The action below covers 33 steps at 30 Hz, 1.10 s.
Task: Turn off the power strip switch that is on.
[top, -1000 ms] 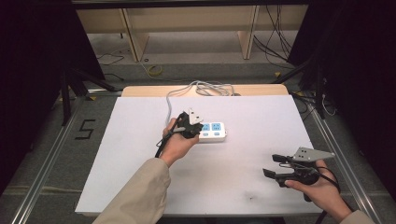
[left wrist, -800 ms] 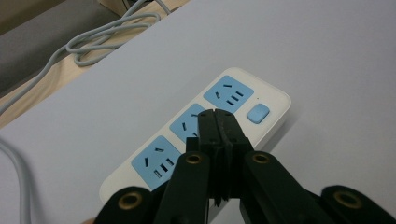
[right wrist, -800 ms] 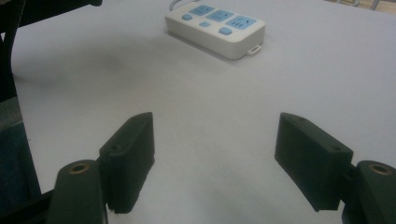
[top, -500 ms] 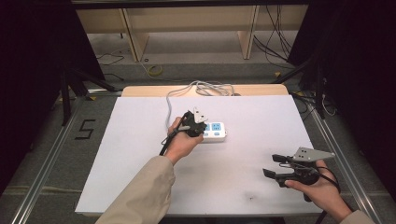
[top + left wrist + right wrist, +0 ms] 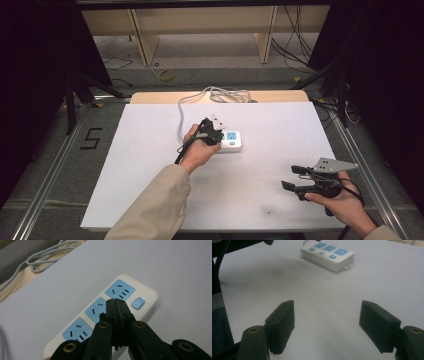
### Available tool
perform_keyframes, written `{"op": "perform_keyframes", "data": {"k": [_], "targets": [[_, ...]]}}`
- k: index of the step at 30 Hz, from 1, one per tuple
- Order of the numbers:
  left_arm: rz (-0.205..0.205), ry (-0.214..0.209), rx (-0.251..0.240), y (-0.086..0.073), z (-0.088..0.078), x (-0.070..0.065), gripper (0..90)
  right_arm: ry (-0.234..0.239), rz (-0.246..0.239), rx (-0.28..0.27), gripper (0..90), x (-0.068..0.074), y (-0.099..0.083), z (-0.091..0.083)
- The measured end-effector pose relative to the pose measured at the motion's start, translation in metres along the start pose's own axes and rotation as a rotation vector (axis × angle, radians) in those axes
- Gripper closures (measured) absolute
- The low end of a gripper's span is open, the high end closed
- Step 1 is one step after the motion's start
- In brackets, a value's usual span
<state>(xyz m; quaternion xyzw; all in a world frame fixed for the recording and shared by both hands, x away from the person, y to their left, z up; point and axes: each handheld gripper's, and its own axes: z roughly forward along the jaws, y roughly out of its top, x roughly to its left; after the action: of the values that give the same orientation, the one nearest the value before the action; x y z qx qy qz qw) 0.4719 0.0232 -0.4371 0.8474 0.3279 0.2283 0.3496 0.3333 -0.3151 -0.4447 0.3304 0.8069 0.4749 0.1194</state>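
- the strip lies mid-table on the white sheet, its cord running off the far edge.
- left gripper, jaws together and empty, hovers over the strip's middle socket, just short of the blue button; a push from here could miss the button and jab a socket.
- pressing off-centre could skid the loose strip.
- right gripper, jaws apart and empty, sits well away from the strip, too far to steady it.
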Motion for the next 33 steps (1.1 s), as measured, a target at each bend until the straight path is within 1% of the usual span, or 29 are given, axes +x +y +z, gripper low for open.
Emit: {"op": "perform_keyframes", "data": {"k": [6,9,10,12,15,16,21,24,27,30,33], "targets": [[0.000,-0.004,0.032,0.001,0.008,0.000,89.8,0.002,0.000,-0.002,29.0,0.000,0.000,0.000],[0.006,-0.009,0.055,-0.001,0.012,0.001,89.8,0.003,0.001,-0.001,29.0,0.000,0.000,0.000],[-0.001,-0.011,0.057,-0.001,0.014,0.000,89.8,0.003,0.000,-0.001,28.9,0.000,0.000,0.000],[0.006,-0.009,0.068,-0.002,0.016,0.001,89.8,0.003,0.000,-0.001,29.0,0.000,0.000,0.000],[-0.005,-0.013,0.072,-0.003,0.019,0.000,89.8,0.002,0.000,-0.001,29.0,0.000,0.000,0.000],[0.000,-0.015,0.079,-0.003,0.020,0.001,89.8,0.003,0.000,-0.001,29.0,0.000,0.000,0.000],[-0.008,-0.015,0.087,-0.004,0.023,0.000,89.8,0.003,-0.001,-0.001,29.0,0.000,0.000,0.000],[-0.002,-0.016,0.099,-0.004,0.023,0.001,89.8,0.002,-0.001,-0.002,29.0,-0.001,0.000,0.000],[-0.005,-0.019,0.104,-0.005,0.024,0.001,89.8,0.002,-0.002,-0.001,29.0,0.000,0.000,0.000],[-0.014,-0.021,0.098,-0.005,0.025,0.000,89.8,0.002,-0.003,0.000,29.0,0.000,0.000,0.000],[-0.013,-0.021,0.099,-0.005,0.025,0.000,89.8,0.001,-0.002,-0.001,29.0,0.000,0.000,0.000]]}}
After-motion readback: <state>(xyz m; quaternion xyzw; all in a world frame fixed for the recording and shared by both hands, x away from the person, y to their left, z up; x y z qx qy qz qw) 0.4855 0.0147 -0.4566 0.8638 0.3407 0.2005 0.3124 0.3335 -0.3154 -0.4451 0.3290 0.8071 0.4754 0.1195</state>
